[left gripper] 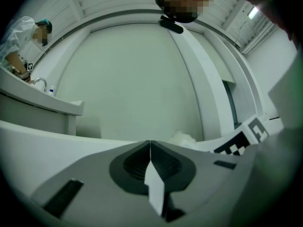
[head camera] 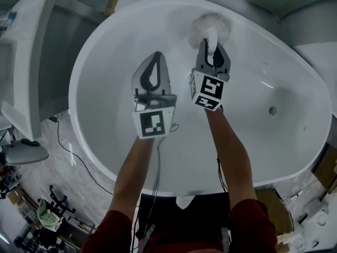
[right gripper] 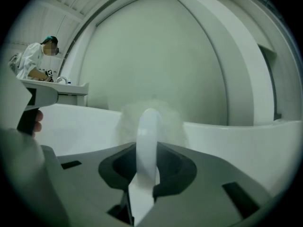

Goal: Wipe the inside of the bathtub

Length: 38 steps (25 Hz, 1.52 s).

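Note:
A white oval bathtub [head camera: 105, 141] fills the head view. My right gripper [head camera: 211, 55] is shut on the white handle [right gripper: 147, 141] of a fluffy white duster [head camera: 210, 28], whose head rests against the tub's far inner wall near the rim. In the right gripper view the fluffy head [right gripper: 127, 119] looks blurred behind the handle. My left gripper [head camera: 156, 57] hangs over the tub's inner floor to the left of the right one, shut with nothing between its jaws. In the left gripper view its jaws [left gripper: 150, 143] meet in a thin line, with the duster [left gripper: 182, 138] just beyond.
The tub's drain [head camera: 272, 110] lies at the right of the basin. A white cabinet [head camera: 26, 62] stands left of the tub. Cables [head camera: 73, 157] trail over the floor at the lower left. A person in white [right gripper: 33, 60] stands by a counter in the distance.

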Each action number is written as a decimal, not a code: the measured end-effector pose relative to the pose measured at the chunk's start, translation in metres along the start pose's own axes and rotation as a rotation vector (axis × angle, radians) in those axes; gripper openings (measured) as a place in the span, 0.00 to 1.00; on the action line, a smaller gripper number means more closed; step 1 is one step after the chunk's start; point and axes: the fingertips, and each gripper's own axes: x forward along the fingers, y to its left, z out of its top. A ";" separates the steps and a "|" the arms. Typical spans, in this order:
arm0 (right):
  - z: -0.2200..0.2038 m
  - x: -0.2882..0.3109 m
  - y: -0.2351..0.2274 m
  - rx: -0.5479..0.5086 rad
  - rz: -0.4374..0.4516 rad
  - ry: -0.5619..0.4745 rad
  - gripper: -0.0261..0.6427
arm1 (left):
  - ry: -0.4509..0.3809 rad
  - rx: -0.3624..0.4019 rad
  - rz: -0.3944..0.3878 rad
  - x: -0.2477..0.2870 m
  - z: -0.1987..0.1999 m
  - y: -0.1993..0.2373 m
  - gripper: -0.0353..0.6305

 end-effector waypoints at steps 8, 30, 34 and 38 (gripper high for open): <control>-0.008 0.050 0.026 -0.088 -0.050 -0.009 0.17 | 0.025 -0.069 0.049 0.003 -0.028 0.044 0.08; -0.015 0.034 -0.013 -0.174 -0.026 -0.008 0.17 | 0.068 -0.085 0.057 -0.006 -0.053 -0.008 0.08; -0.014 0.030 -0.043 -0.172 -0.045 -0.002 0.17 | 0.068 -0.097 0.051 0.002 -0.043 -0.032 0.08; -0.016 0.021 -0.070 -0.169 -0.059 0.005 0.17 | 0.065 -0.086 0.038 0.003 -0.037 -0.057 0.08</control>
